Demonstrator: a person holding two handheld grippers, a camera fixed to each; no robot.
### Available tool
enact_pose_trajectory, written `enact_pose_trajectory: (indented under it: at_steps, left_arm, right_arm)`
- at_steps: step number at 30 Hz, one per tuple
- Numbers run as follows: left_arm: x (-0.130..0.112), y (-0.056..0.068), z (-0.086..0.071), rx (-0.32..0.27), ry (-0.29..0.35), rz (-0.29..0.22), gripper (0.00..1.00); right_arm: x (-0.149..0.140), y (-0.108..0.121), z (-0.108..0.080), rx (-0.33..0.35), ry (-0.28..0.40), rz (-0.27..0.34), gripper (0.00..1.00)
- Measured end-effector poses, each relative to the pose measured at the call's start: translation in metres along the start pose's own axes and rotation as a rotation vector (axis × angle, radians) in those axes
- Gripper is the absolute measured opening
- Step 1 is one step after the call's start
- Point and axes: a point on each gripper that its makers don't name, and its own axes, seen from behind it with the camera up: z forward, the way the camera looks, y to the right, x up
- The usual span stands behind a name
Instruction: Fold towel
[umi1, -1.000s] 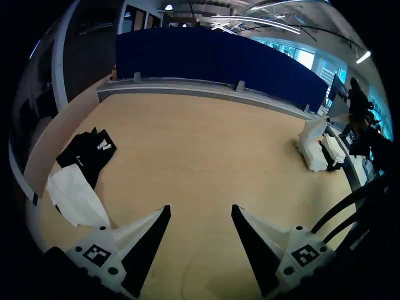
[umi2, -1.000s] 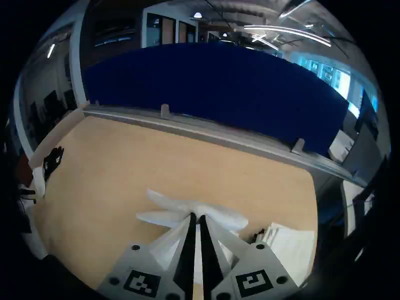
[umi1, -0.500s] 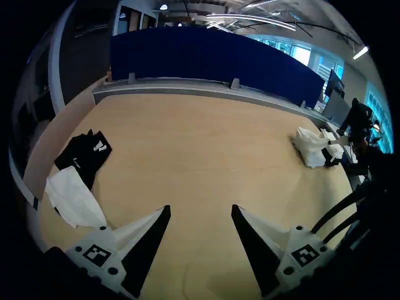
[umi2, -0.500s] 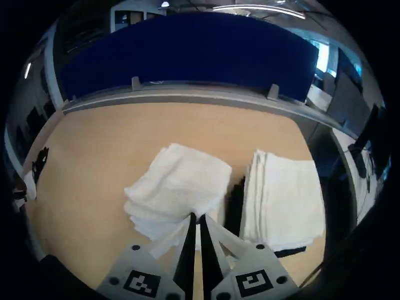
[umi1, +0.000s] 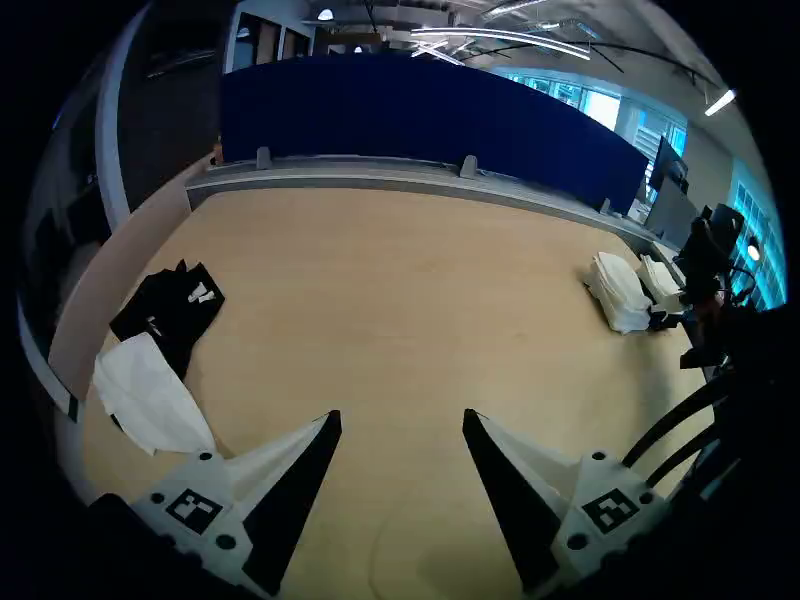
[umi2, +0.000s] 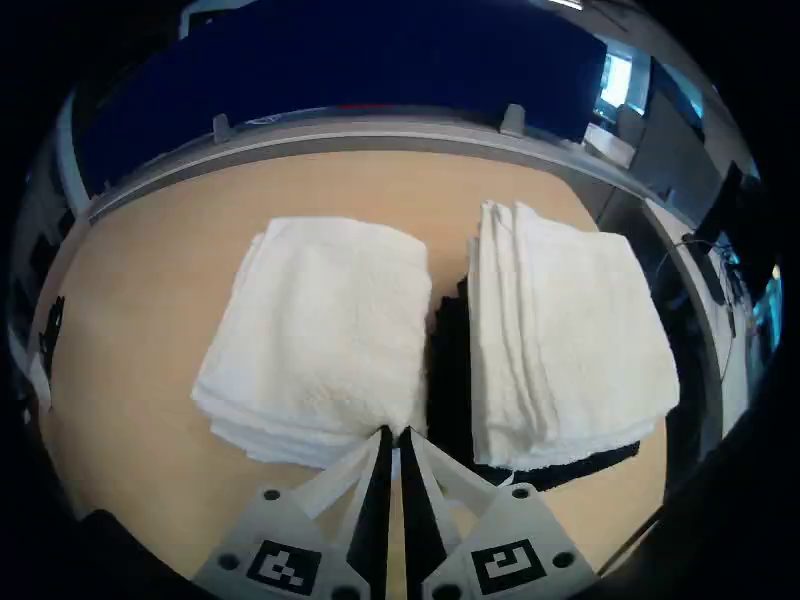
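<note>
Left gripper (umi1: 400, 413): two white wedge fingers (umi1: 268, 463) with black inner faces, tapering to points. A square black-and-white marker (umi1: 193, 509) sits on each base, with dark screws (umi1: 204, 456) around it. Black cables (umi1: 690, 412) arc beside the right-hand marker. Right gripper (umi2: 395, 432): same build.

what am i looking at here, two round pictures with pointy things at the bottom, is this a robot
No robot: a person holds a tool with a two-finger claw in each hand, each carrying a wide-angle camera. The left gripper view looks past the left claw, open and empty, over a wooden table with a black garment and a white cloth. The right gripper view looks down past the right claw, closed and apparently pinching the near edge of a folded towel; a second towel stack lies beside it on a black item.
</note>
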Motion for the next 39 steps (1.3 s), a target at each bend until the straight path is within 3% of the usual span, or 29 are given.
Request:
enact_pose_trajectory:
  at_steps: [10, 19, 25, 28, 29, 39]
  left_arm:
    - [0.001, 0.0, 0.001, -0.001, 0.0, 0.002, 0.9]
    - [0.005, 0.004, 0.002, -0.009, 0.003, 0.002, 0.9]
    - [0.006, 0.004, 0.002, -0.01, 0.005, 0.004, 0.9]
    - [0.006, 0.002, 0.002, -0.009, 0.005, 0.0, 0.9]
    - [0.006, 0.002, 0.003, -0.009, 0.004, 0.0, 0.9]
    - [0.003, -0.003, 0.0, -0.001, 0.001, -0.007, 0.9]
  right_arm:
    - [0.0, -0.004, -0.008, 0.004, 0.036, 0.024, 0.09]
    - [0.001, -0.005, -0.025, -0.024, 0.074, -0.007, 0.25]
    - [0.015, -0.017, -0.027, 0.0, 0.13, -0.011, 0.6]
    - [0.028, -0.03, -0.027, 0.036, 0.175, -0.008, 0.93]
    - [0.031, -0.035, -0.027, 0.047, 0.187, -0.006, 1.0]
    - [0.043, -0.06, -0.011, 0.07, 0.204, -0.029, 1.0]
